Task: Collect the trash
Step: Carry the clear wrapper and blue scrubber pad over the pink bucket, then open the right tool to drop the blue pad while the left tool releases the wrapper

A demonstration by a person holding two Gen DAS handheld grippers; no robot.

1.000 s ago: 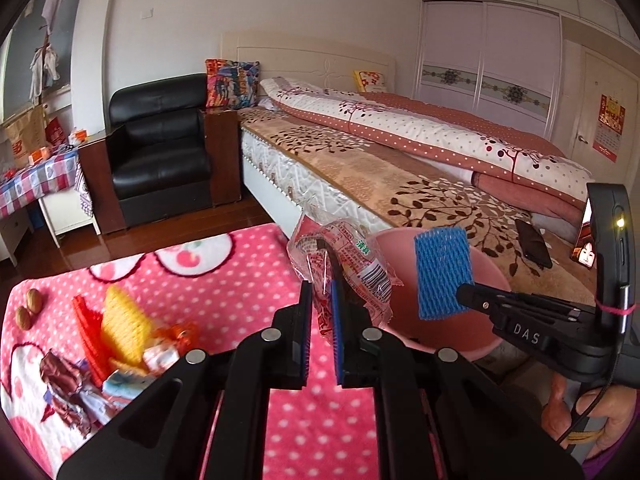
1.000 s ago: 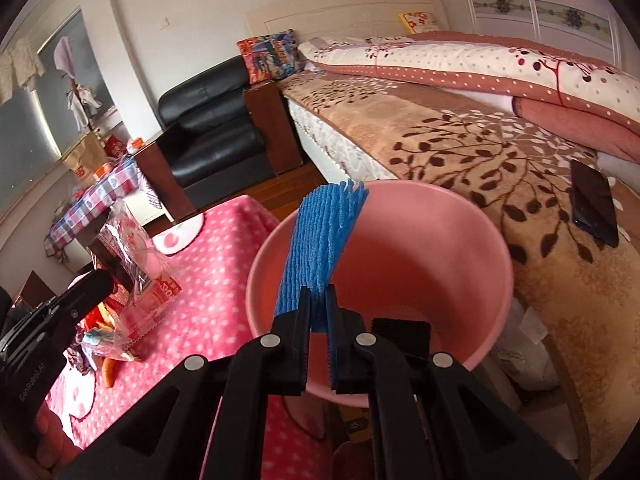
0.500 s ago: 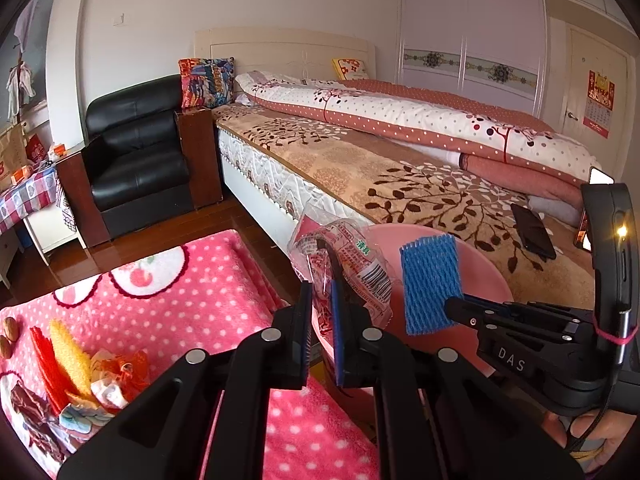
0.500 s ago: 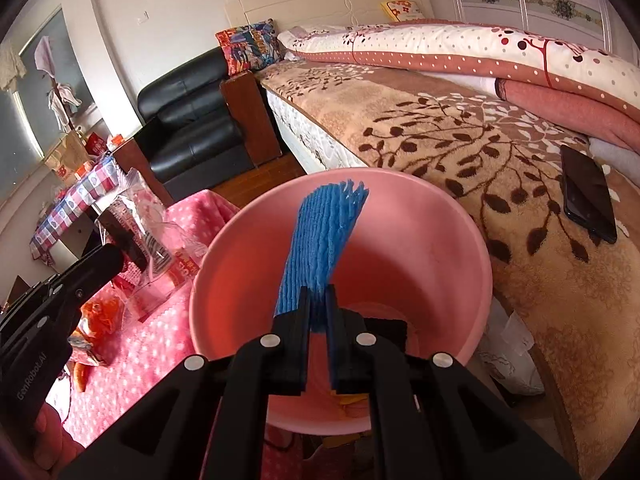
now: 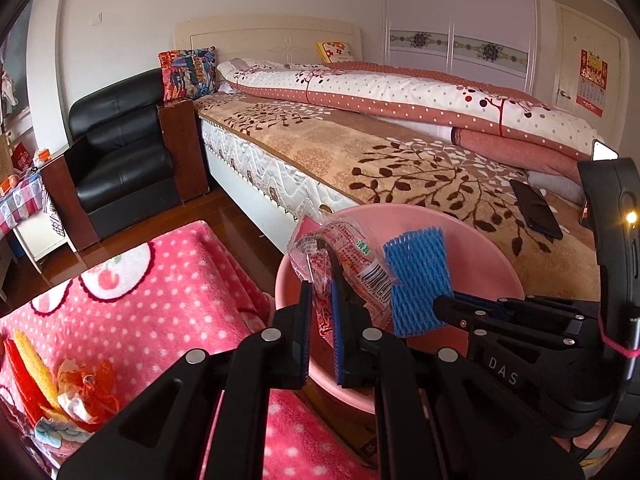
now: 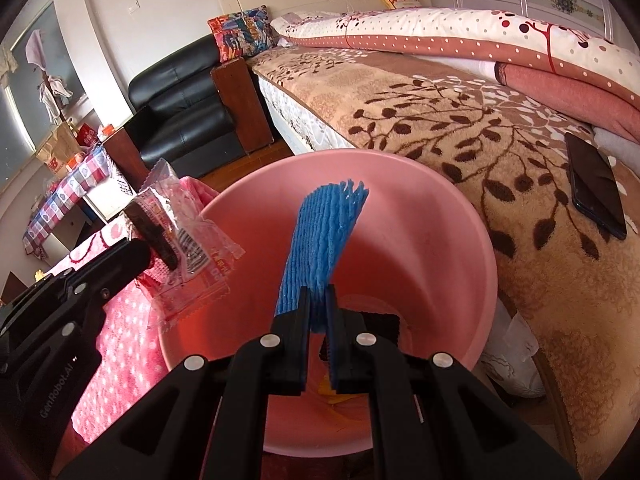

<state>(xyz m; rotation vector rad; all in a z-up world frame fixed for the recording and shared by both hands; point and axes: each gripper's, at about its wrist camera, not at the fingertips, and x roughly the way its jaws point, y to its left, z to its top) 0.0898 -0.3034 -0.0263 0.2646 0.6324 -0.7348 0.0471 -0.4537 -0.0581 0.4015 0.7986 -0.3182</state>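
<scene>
A pink bucket stands between the pink dotted blanket and the bed. My left gripper is shut on a clear red-printed plastic wrapper and holds it over the bucket's left rim; the wrapper also shows in the right wrist view. My right gripper is shut on a blue foam net and holds it upright above the bucket's opening. Dark and yellow scraps lie at the bucket's bottom.
More wrappers and orange and yellow foam nets lie on the blanket at the lower left. The bed with a black phone is to the right. A black armchair stands behind, on a wooden floor.
Both grippers have moved right, away from the blanket and over the bucket, still holding the wrapper and the foam net. The trash pile on the blanket has slid to the left edge of view.
</scene>
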